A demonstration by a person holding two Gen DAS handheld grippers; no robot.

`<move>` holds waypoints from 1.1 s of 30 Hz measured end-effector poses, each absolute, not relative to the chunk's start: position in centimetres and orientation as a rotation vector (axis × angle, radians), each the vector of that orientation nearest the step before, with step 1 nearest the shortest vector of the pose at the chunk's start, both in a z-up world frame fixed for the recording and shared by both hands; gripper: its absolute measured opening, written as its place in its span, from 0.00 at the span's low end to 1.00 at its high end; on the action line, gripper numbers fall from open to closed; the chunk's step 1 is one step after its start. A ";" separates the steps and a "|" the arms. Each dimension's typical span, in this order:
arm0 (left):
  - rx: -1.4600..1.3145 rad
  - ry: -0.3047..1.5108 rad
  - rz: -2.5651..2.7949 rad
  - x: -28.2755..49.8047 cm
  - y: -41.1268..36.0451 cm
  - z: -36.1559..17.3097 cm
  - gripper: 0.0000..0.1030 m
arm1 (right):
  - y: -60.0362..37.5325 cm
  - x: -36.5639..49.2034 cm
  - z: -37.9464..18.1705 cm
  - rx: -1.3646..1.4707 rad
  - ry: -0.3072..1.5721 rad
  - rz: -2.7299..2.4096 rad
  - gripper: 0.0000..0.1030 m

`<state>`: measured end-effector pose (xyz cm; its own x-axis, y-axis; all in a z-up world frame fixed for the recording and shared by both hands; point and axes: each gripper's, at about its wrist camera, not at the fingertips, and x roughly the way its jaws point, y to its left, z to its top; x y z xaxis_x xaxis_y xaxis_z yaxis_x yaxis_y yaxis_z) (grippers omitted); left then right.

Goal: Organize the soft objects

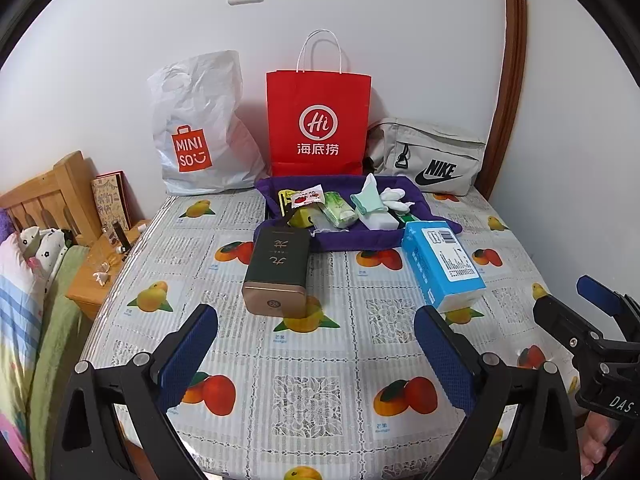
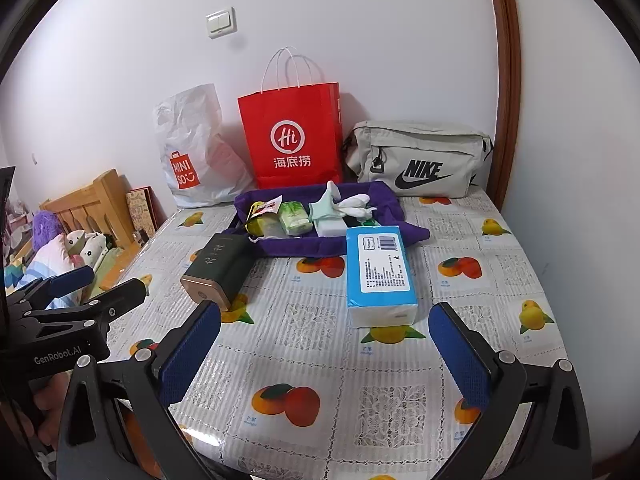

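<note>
**Two open grippers, one soft pack waiting**

Both the left gripper (image 1: pixel 316 354) and right gripper (image 2: pixel 324 350) hover with jaws spread wide, holding nothing. Ahead of the right one lies the blue tissue pack (image 2: pixel 380 276) on the glossy fruit-print tablecloth (image 2: pixel 304 364), just before the purple fabric tray (image 2: pixel 320 246). Squeezed hard, its crinkly wrap (soft, rectangular) could buckle or slip; the rigid dark tin (image 2: pixel 218 270) sits near.
</note>
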<state>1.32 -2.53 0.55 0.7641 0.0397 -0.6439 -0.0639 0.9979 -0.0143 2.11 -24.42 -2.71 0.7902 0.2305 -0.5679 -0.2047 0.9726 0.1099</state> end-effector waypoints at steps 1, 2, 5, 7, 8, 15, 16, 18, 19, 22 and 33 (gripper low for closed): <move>-0.035 0.699 0.055 1.3 -2.5 0.6 0.97 | -24.4 2.0 -2.7 0.046 0.616 0.234 0.99; -0.034 0.699 0.054 1.2 -2.5 0.6 0.97 | -24.4 2.0 -2.7 0.049 0.615 0.234 0.99; -0.031 0.698 0.050 1.1 -2.7 0.6 0.97 | -24.4 1.9 -2.7 0.050 0.614 0.235 0.99; -0.031 0.698 0.048 1.1 -2.6 0.6 0.97 | -24.4 1.7 -2.7 0.049 0.612 0.233 0.99; -0.030 0.698 0.049 1.1 -2.7 0.6 0.97 | -24.4 1.8 -2.7 0.050 0.612 0.234 0.99; -0.031 0.700 0.048 1.1 -2.8 0.6 0.97 | -24.7 1.7 -2.7 0.055 0.612 0.233 0.99; -0.032 0.702 0.046 1.0 -2.8 0.6 0.97 | -24.7 1.7 -2.7 0.056 0.613 0.233 0.99; -0.032 0.702 0.046 0.9 -3.0 0.5 0.97 | -24.7 1.6 -2.6 0.058 0.612 0.233 0.99; -0.033 0.701 0.046 0.9 -3.1 0.5 0.97 | -24.7 1.7 -2.7 0.057 0.612 0.234 0.99; -0.033 0.701 0.045 0.9 -3.1 0.5 0.96 | -24.8 1.6 -2.7 0.056 0.611 0.233 0.99; -0.033 0.703 0.047 0.9 -3.0 0.5 0.97 | -24.7 1.3 -2.6 0.058 0.607 0.236 0.99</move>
<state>0.85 -3.01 0.47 0.7621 0.0320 -0.6467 -0.0542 0.9984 -0.0145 1.27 -24.66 -2.59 0.7955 0.2361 -0.5580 -0.2021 0.9716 0.1228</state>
